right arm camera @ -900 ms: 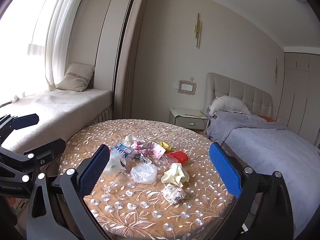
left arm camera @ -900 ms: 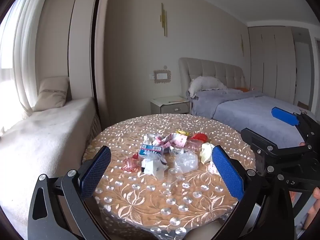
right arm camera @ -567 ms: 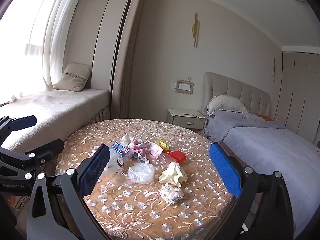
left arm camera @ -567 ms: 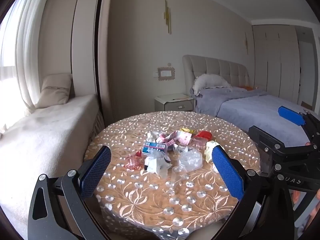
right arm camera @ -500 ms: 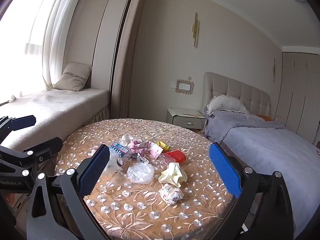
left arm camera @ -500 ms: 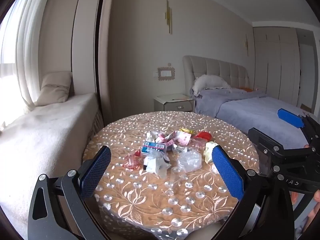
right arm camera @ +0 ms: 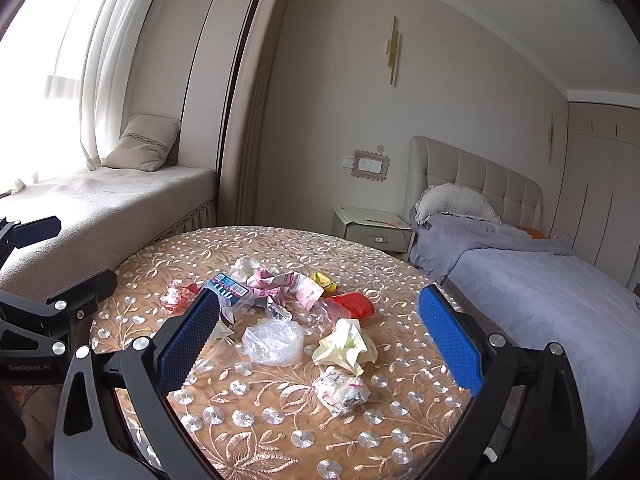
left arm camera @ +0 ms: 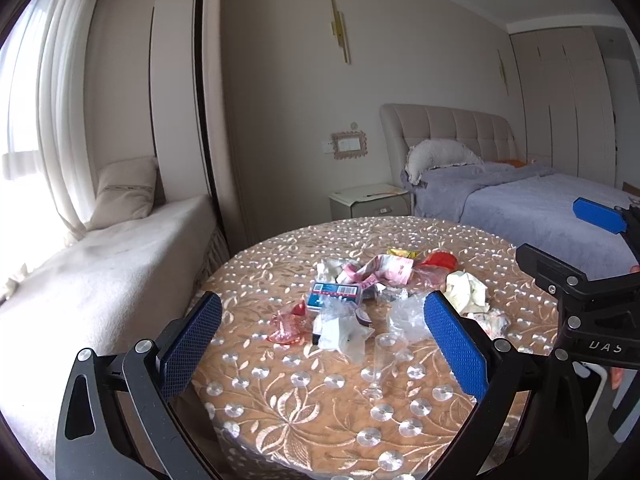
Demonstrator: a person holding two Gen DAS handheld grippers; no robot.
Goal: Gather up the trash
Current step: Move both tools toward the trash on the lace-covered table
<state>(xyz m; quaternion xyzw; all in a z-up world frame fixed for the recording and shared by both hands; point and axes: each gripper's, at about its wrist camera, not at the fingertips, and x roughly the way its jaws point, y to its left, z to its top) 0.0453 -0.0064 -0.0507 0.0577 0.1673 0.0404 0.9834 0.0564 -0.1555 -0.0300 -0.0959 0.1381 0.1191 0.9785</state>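
The near edge of the round table (left arm camera: 304, 432) ran behind the left gripper's (left arm camera: 320, 342) black frame, so its front rim could not be followed. The right gripper's blue pad (left arm camera: 452, 344) covered part of the clear plastic bag (left arm camera: 406, 314) and the foot of the cream tissue (left arm camera: 466, 290). In the right wrist view the other blue pad (right arm camera: 188, 336) hid one end of the blue carton (right arm camera: 228, 286). Print on that carton was too small to read. A clear, tube-like wrapper (left arm camera: 380, 364) was possibly a sleeve; its outline dissolved into the cloth. The bed (right arm camera: 552, 292) ran out of the lens circle at the right.
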